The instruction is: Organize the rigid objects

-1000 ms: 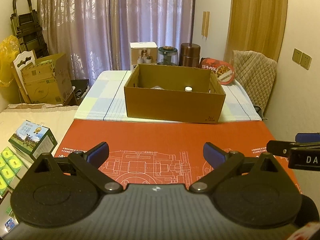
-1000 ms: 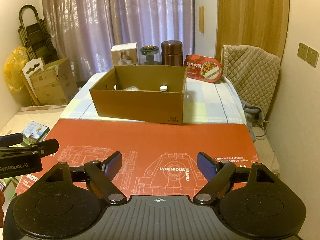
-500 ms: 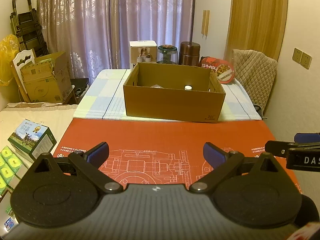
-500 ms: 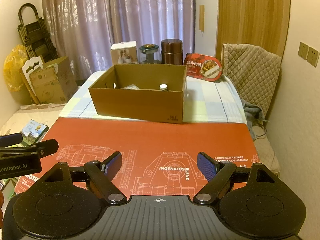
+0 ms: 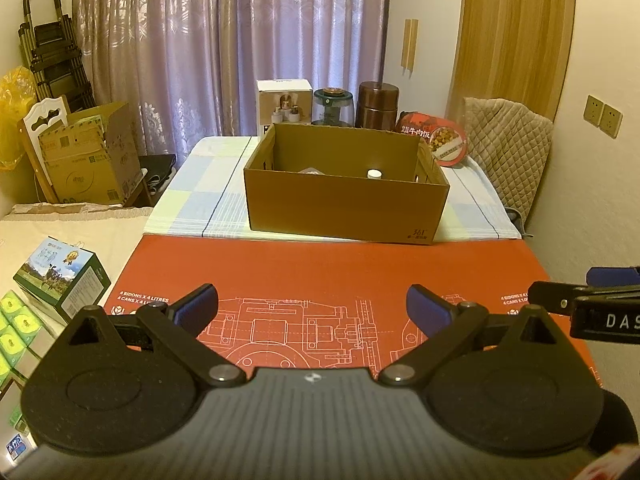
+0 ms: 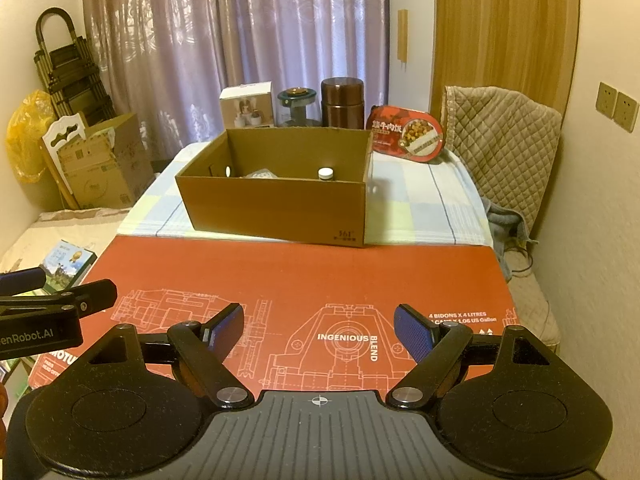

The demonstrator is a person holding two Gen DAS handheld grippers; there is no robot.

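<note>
Grippers, left (image 5: 312, 310) and right (image 6: 319, 330), stay spread wide, empty (box (image 5: 344, 196) unmoved).

Purple curtains (image 5: 256, 40) cover the window at rear. A folded step ladder (image 5: 52, 52) leans in the left corner beside a yellow plastic bag (image 5: 12, 116). A quilted beige cover (image 6: 504, 140) drapes a chair at right. Two wall sockets (image 6: 616, 106) sit on the right wall.
</note>
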